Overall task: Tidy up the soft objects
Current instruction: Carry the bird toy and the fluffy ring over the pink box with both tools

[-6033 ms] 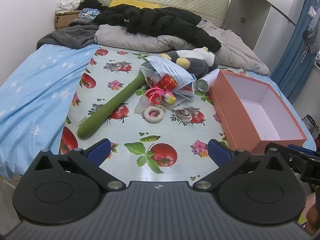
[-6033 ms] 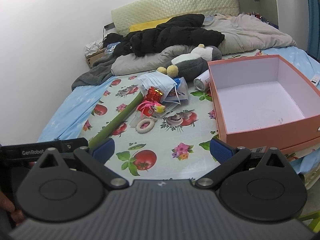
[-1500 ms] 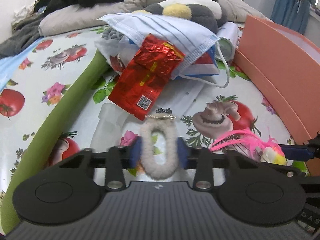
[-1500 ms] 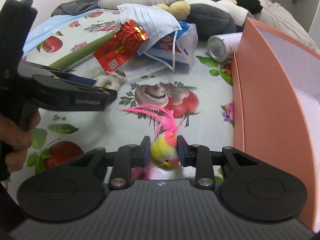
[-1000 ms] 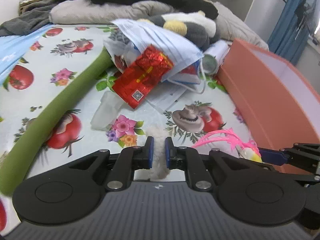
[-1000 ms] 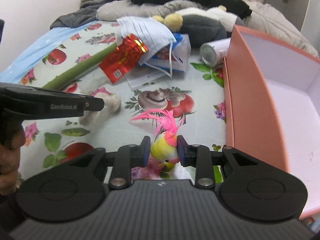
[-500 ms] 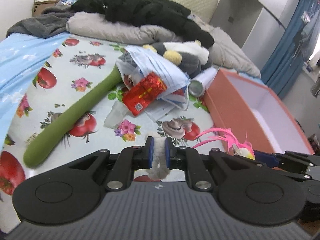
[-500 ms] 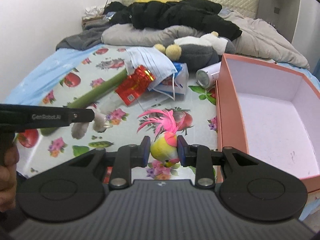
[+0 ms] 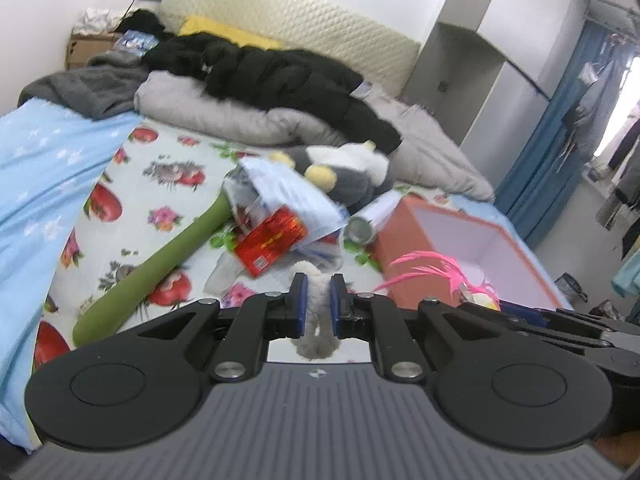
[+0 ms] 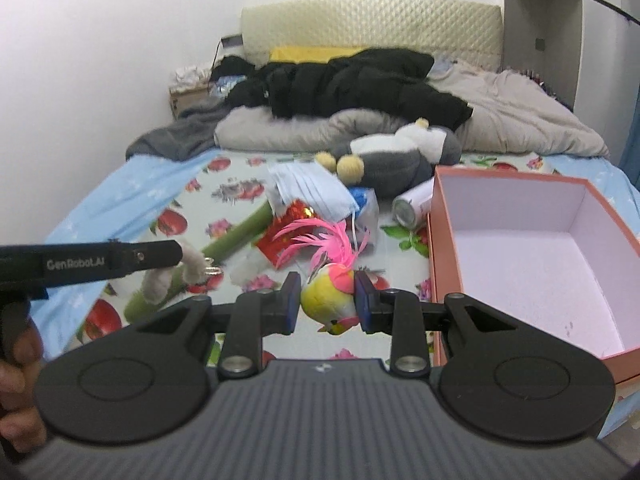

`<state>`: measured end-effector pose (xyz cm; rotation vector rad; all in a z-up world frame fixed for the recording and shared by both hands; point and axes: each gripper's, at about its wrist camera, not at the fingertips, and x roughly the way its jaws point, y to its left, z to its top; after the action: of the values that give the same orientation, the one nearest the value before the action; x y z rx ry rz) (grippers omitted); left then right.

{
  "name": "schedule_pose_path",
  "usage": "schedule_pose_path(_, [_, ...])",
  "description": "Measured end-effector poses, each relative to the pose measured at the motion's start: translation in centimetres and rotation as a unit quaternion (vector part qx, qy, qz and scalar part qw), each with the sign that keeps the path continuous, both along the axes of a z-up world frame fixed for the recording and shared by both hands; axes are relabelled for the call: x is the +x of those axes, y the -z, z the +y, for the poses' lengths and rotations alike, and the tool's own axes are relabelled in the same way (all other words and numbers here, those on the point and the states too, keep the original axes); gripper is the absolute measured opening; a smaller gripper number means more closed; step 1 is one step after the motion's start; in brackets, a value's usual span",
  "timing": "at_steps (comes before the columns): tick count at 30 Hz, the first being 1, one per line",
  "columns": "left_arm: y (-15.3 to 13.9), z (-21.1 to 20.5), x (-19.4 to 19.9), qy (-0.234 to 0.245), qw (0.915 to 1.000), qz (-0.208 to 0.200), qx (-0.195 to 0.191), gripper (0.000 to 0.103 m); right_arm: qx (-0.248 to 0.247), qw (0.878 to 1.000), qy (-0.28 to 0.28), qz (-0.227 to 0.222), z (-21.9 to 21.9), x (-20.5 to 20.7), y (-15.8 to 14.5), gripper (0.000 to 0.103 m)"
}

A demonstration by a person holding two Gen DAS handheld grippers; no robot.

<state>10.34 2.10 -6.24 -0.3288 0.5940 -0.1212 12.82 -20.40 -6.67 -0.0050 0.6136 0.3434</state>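
both soft toys lifted clear of the bed, the box waiting on the right

nearest, the left hand-held gripper (image 9: 317,300) is clamped across a fuzzy white ring (image 9: 316,312), squeezing it flat so it hangs without slipping; the right hand-held gripper (image 10: 327,296) pinches the yellow body of a feathered bird toy (image 10: 328,294), pink plumes free above the pads, likely so they are not crushed. both hang above the fruit-print sheet (image 10: 240,192). to the right sits the open orange box (image 10: 440,240), empty and near the bird, probably the drop spot. farther out a green plush stick (image 9: 160,264), a red foil packet (image 9: 272,240), face masks (image 10: 312,192), a can (image 10: 408,208) and a grey plush animal (image 10: 400,160) lie heaped, not yet sorted.
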Motion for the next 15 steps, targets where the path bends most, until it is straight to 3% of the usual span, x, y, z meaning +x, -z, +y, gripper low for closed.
schedule_pose_path(15, [-4.9,-5.5,-1.0,0.051,0.9972,-0.049,-0.025,0.014,0.023,0.998,0.03,-0.042,-4.2,-2.0,-5.0,0.032])
